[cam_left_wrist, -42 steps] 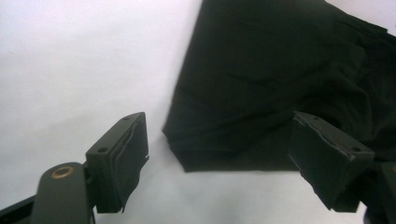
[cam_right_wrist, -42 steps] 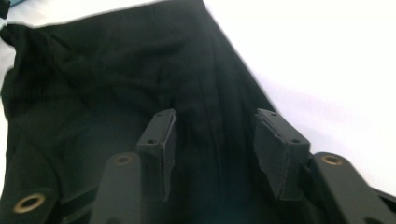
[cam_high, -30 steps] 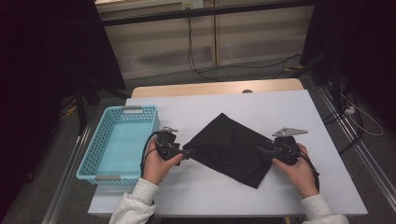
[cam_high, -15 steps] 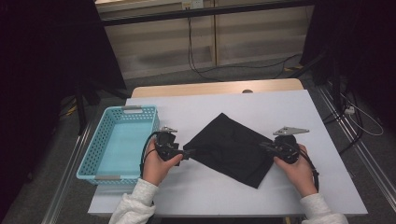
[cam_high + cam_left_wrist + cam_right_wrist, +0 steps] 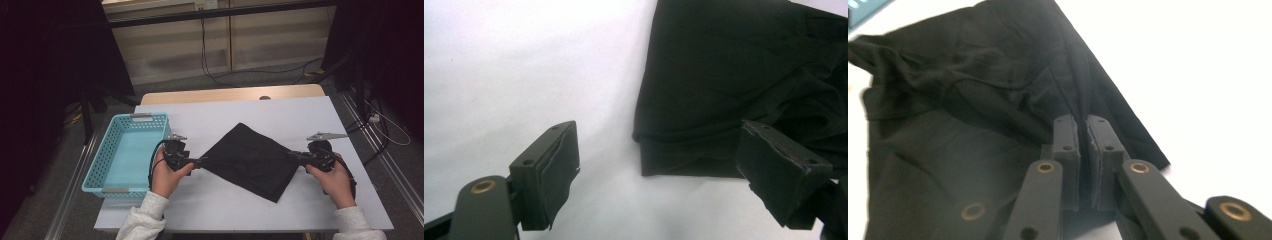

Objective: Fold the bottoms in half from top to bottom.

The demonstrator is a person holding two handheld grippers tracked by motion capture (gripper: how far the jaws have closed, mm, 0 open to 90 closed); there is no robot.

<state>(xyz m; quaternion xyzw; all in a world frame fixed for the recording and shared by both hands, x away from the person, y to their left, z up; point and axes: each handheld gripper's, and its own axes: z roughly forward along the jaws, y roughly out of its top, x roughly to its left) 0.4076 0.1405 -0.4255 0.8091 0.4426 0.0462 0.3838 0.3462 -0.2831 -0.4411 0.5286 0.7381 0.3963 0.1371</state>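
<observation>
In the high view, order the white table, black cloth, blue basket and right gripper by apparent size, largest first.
1. white table
2. black cloth and blue basket: look alike in area, so unranked
3. right gripper, shut on the cloth's corner

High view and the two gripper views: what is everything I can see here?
black cloth: one, black, mid-table, spread between both grippers.
basket: one, light blue, left edge of table.
table: one, white top, wooden strip along the far edge.
cables: a few, dark, on the floor beyond the table.
left hand-held gripper: one, black, jaws open around the cloth's corner.
right hand-held gripper: one, black, just closed, pinching the cloth's edge.
hands: two, pale sleeves, near edge.
</observation>
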